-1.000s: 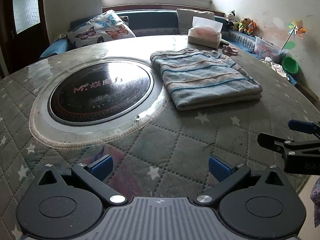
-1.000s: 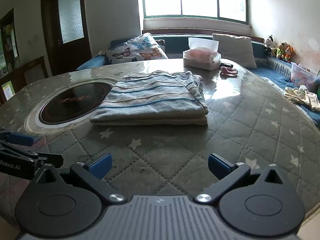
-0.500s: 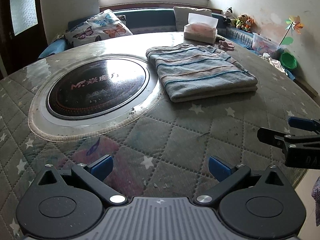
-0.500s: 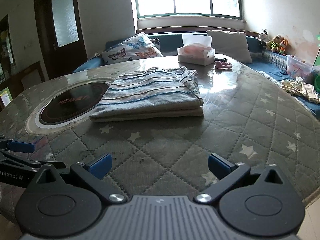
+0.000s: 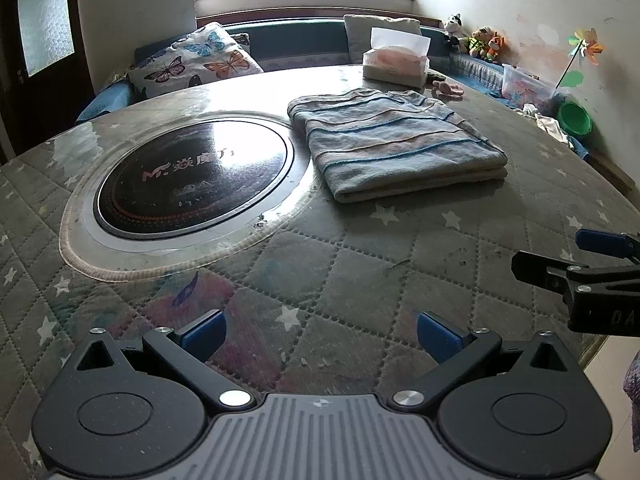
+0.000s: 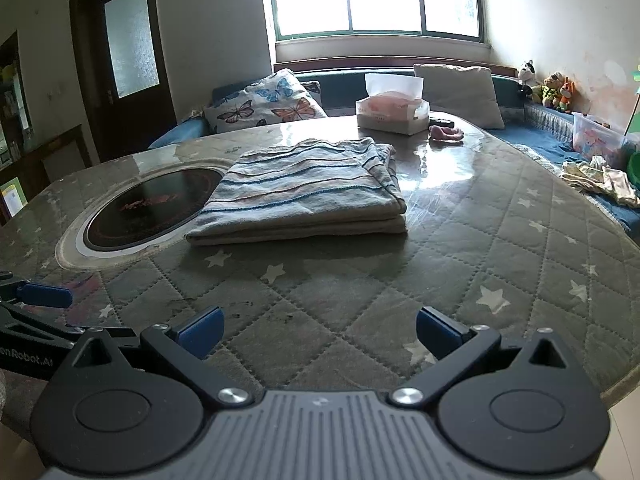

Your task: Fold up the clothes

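A grey garment with blue and orange stripes (image 5: 394,144) lies folded in a neat rectangle on the quilted round table (image 5: 360,272), right of the dark glass centre disc (image 5: 192,176). It also shows in the right wrist view (image 6: 304,196). My left gripper (image 5: 320,334) is open and empty, low over the table's near edge, well short of the garment. My right gripper (image 6: 318,330) is open and empty too, near the front edge; it appears at the right of the left wrist view (image 5: 580,264).
A tissue box (image 6: 392,114) and a small pink item (image 6: 446,134) sit at the table's far side. A bench with cushions (image 6: 264,102), soft toys (image 6: 548,88) and loose clothes (image 6: 600,178) runs behind and to the right. A door (image 6: 124,64) stands at left.
Both grippers have drawn back from the folded garment and risen slightly, so it sits farther off. Both stay open and empty. The garment has not moved.
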Available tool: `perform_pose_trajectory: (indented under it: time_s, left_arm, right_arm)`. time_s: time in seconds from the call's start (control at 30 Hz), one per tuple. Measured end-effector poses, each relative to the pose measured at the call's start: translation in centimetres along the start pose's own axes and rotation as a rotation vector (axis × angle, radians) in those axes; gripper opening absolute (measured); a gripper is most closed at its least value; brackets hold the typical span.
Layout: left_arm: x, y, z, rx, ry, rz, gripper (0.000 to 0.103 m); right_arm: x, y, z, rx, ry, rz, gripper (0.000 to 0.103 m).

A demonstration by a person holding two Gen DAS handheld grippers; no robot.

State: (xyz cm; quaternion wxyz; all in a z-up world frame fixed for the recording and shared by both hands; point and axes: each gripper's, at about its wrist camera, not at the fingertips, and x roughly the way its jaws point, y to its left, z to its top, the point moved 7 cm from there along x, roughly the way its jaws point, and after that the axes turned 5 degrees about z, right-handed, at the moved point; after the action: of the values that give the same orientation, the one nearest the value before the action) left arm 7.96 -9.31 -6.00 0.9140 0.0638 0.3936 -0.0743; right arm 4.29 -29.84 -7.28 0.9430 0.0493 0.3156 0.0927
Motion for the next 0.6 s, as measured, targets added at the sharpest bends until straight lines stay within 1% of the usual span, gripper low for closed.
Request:
perform_pose_trajectory:
  time_s: [0.6]
  left_arm:
    - [-0.55, -0.56, -0.53, 0.010, -0.005, 0.000, 0.103]
  right_arm:
    - [-0.69, 0.33, -0.35, 0.000, -0.007, 0.006, 0.103]
